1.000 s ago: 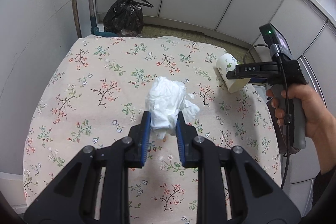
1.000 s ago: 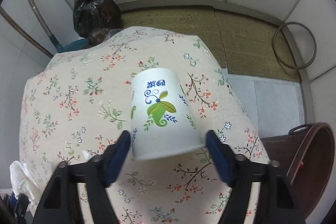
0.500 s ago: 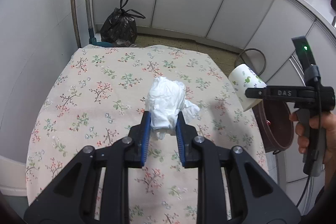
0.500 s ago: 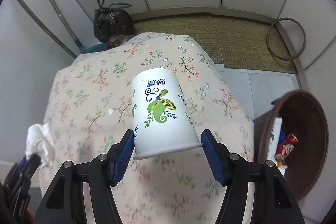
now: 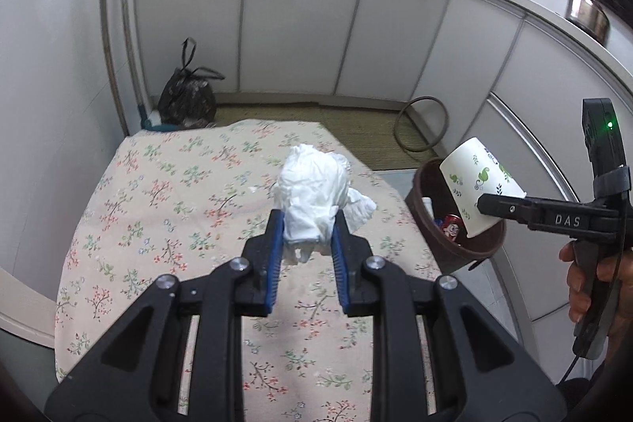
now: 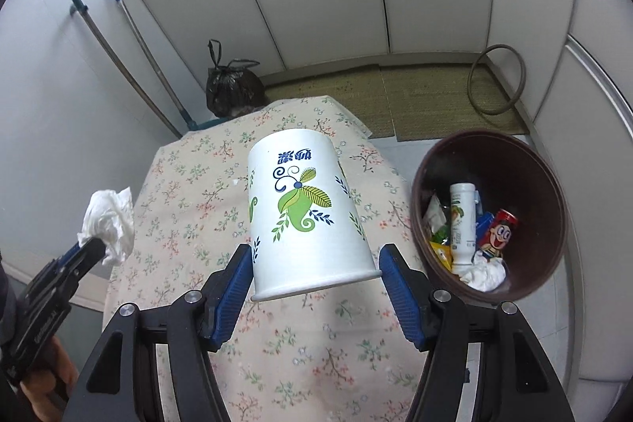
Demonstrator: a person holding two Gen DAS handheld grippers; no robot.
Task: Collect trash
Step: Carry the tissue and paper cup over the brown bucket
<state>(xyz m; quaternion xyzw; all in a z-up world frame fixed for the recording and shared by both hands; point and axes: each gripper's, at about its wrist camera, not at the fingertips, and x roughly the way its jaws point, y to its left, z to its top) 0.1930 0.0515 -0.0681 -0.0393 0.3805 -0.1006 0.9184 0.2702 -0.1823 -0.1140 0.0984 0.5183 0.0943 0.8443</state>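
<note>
The left gripper [image 5: 307, 228] pinches one tissue wad [image 5: 312, 184] above the table [image 5: 166, 192], left of the bin [image 6: 554, 208]. The right gripper [image 6: 316, 263], spread wide, clamps one cup [image 6: 304, 212] beside the bin, nearer it than before. The bin holds a bottle [image 6: 461, 224], a can [image 6: 498, 230], wrappers and tissue.

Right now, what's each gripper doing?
Left gripper: shut on the tissue.
Right gripper: shut on the cup, near the bin.
</note>
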